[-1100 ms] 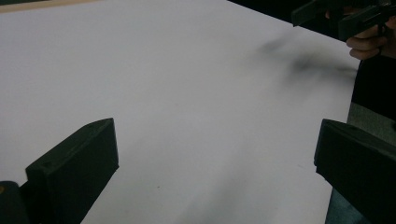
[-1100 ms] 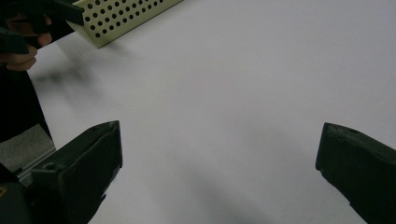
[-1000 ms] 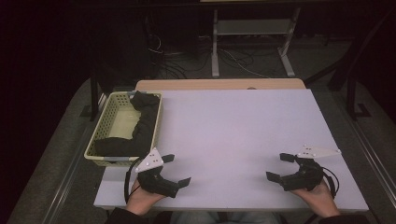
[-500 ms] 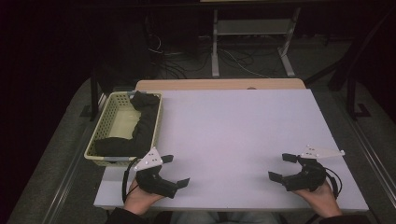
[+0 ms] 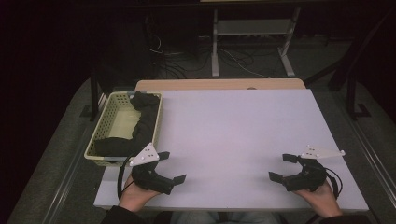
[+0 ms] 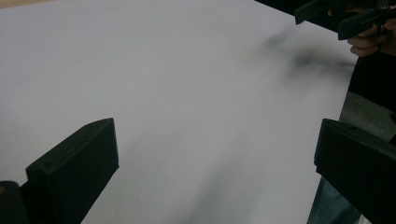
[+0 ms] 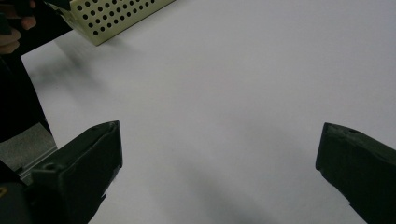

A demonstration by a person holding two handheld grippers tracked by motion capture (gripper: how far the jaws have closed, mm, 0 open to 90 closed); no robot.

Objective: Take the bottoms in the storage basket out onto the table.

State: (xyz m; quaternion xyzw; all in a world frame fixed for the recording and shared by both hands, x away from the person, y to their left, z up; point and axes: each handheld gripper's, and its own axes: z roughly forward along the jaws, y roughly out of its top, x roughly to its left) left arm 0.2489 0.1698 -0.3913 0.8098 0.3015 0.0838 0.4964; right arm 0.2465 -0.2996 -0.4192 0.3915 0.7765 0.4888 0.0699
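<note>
A pale yellow perforated basket (image 5: 105,127) stands at the left edge of the white table (image 5: 233,130), and a black cloth (image 5: 140,126) lies in it, draped along its right and near sides. My left gripper (image 5: 171,166) rests near the table's front edge just below the basket, open, with nothing between its jaws. My right gripper (image 5: 282,167) sits at the front right, open and empty as well. In the left gripper view the jaws stand wide over bare table, with the right gripper (image 6: 345,16) far off at the top right. The basket's corner (image 7: 116,18) shows in the right gripper view.
A wooden strip (image 5: 219,85) runs along the table's far edge. Behind it stand a metal stand (image 5: 252,42) and loose cables (image 5: 173,56) on a dark floor. Grey carpet (image 5: 60,158) flanks the table on both sides.
Both grippers have drifted slightly toward the front edge of the table. The basket and cloth have not moved.
</note>
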